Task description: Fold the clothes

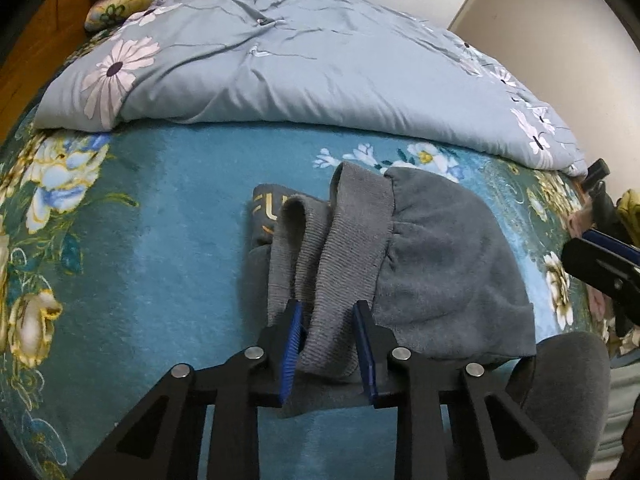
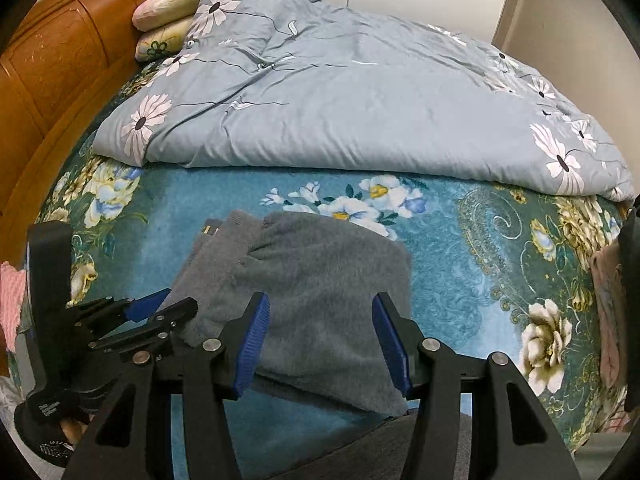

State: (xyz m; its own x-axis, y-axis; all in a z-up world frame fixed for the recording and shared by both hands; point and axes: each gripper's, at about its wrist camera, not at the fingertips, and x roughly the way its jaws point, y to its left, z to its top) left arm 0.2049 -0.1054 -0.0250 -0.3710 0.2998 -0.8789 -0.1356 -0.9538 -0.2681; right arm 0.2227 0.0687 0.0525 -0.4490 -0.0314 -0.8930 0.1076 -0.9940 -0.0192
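Blue-padded, my left gripper (image 1: 328,320) is straddling the grey sweatpants' (image 1: 440,264) ribbed waistband (image 1: 344,248), jaws parted; my right gripper (image 2: 320,324) is hovering wide open over them on the floral bedsheet (image 2: 460,264).

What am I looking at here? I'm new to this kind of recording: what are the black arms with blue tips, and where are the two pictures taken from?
No robot here: a person holds a two-finger tool in each hand, with a camera on each looking forward along its fingers. One picture is from the left tool, the other from the right tool. Both look across a bed with a teal flowered sheet, a rumpled grey-blue quilt and pillows by the wooden headboard. A folded grey garment lies on the sheet. The left tool's fingers straddle its ribbed band without clamping; the right tool is open over the garment.
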